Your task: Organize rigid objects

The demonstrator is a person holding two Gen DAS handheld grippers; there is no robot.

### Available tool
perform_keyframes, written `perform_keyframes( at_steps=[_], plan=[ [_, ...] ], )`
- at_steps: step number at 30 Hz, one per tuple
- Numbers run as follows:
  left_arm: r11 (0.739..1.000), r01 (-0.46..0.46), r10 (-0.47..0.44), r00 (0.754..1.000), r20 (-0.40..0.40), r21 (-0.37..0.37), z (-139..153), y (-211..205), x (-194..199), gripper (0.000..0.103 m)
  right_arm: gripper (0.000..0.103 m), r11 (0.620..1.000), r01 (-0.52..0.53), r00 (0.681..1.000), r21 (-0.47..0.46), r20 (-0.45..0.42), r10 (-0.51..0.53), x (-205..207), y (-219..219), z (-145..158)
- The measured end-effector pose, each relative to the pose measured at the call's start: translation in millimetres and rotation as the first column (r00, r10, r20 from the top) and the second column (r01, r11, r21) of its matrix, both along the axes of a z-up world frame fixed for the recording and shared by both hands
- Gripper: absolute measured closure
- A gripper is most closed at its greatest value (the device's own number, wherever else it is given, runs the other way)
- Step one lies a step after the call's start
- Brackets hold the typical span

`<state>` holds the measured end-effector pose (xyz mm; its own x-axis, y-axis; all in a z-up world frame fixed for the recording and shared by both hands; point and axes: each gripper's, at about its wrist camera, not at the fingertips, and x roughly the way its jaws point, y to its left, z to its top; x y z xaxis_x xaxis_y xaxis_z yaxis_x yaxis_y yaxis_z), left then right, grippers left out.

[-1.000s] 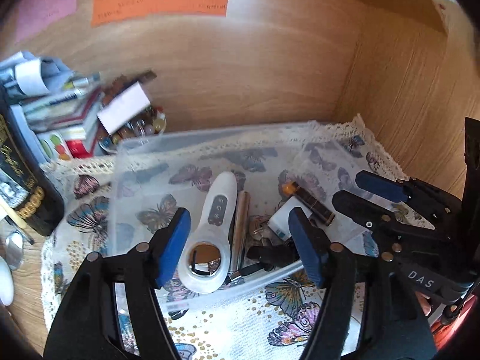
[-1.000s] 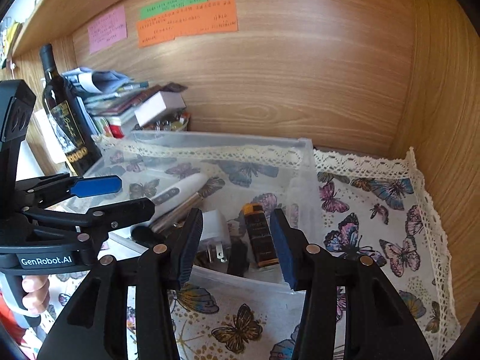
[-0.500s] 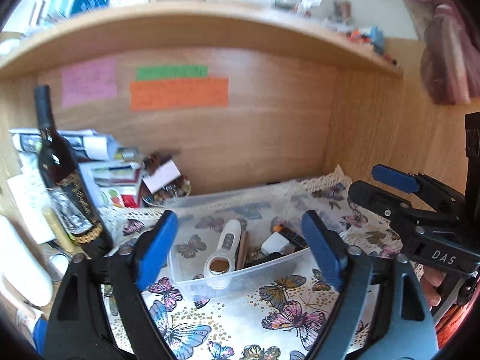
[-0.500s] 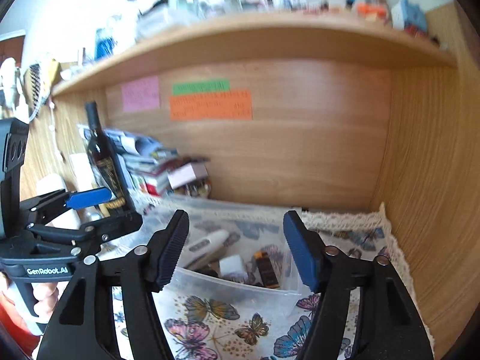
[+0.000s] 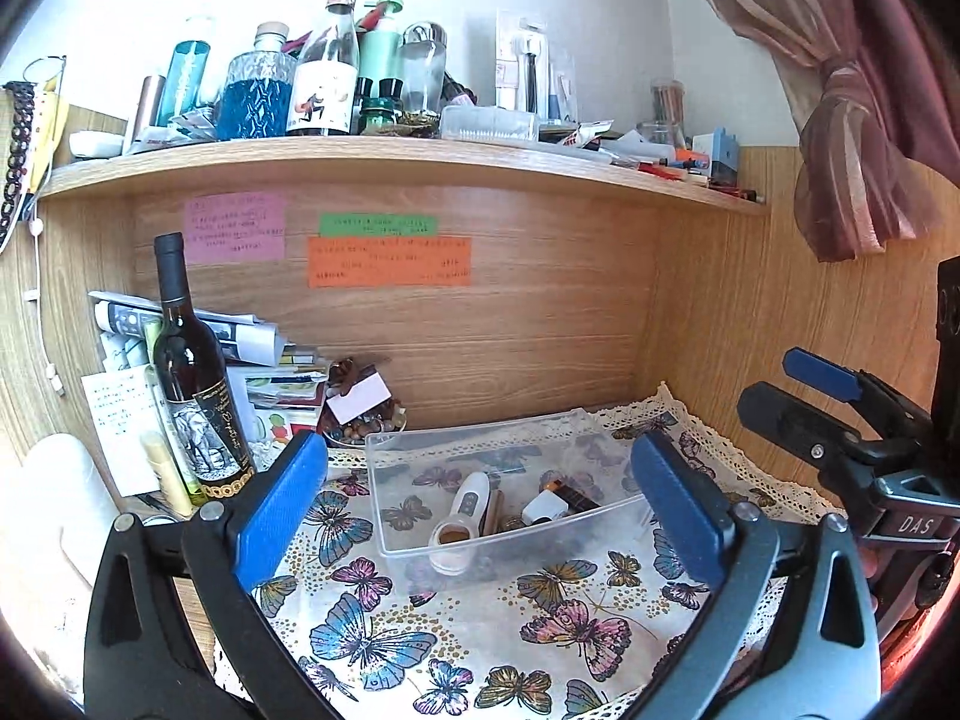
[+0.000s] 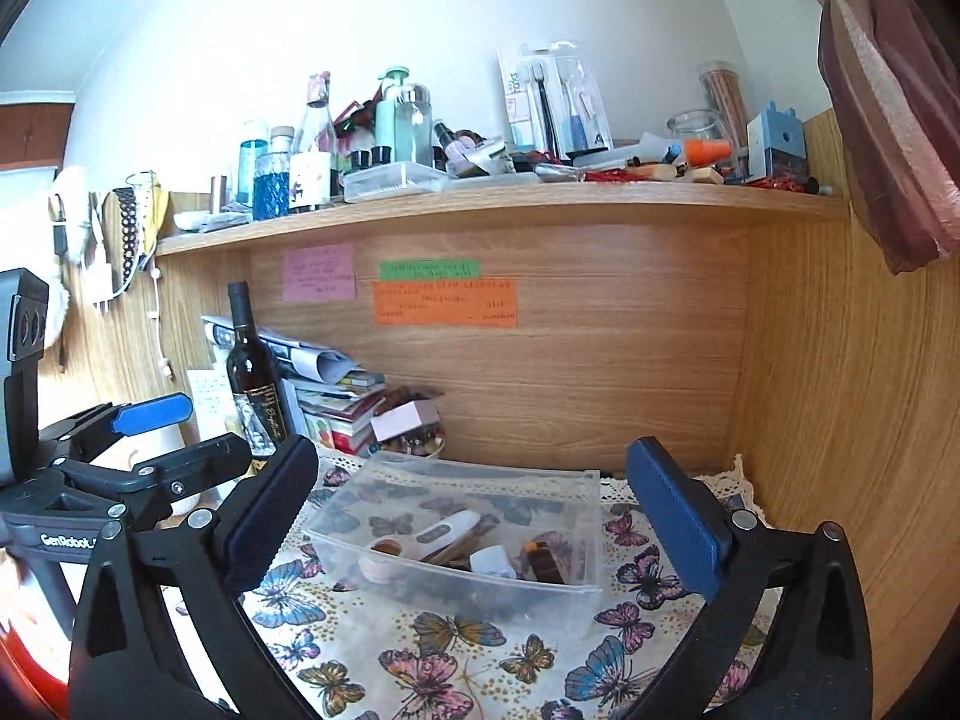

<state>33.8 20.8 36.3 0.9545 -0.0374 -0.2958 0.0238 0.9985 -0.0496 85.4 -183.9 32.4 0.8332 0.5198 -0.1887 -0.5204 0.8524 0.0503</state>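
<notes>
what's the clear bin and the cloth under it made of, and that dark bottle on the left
Clear bin: looks like thin glossy plastic; the butterfly print shows through its walls. Cloth: seems a woven printed fabric, matte, with a lace edge by the right wall. Dark bottle: probably glass, shiny with highlights on its shoulder, wearing a black and gold label.

Wooden alcove (image 5: 540,324): back panel, side panels, wood-grain finish. Shelf (image 5: 384,156) spans alcove top, crowded with bottles and jars. White wall (image 6: 300,30) above shelf. Three paper notes on back panel below shelf: pink (image 5: 234,227), green (image 5: 378,224), orange (image 5: 389,261). Reddish curtain (image 5: 864,120), tied back, right of shelf. Butterfly-print cloth (image 5: 456,630) with lace edge covers surface under shelf. Daylight, bright.
</notes>
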Motion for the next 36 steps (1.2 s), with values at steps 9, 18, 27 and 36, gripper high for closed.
perform_keyframes(
  at_steps=[9,18,27,36],
  plan=[
    [1.000,-0.013,0.013,1.000,0.012,0.014,-1.1,-3.3,-10.3,0.000,0.000,1.000,-0.001,1.000,0.005,0.013,0.001,-14.4,-0.8,0.3],
    [1.000,-0.011,0.010,1.000,0.014,0.019,-1.7,-4.7,-11.0,0.000,0.000,1.000,-0.002,1.000,0.013,-0.012,0.002,-11.5,-1.0,-3.9],
    [1.000,-0.014,0.014,1.000,0.008,0.010,-2.5,-4.8,-8.7,0.000,0.000,1.000,-0.007,1.000,0.011,-0.021,0.007,-10.9,1.3,-5.5],
    [1.000,-0.011,0.011,1.000,0.004,0.008,-2.8,-5.0,-7.8,0.000,0.000,1.000,-0.007,1.000,0.012,-0.024,0.007,-10.4,1.1,-5.4]
  ],
)
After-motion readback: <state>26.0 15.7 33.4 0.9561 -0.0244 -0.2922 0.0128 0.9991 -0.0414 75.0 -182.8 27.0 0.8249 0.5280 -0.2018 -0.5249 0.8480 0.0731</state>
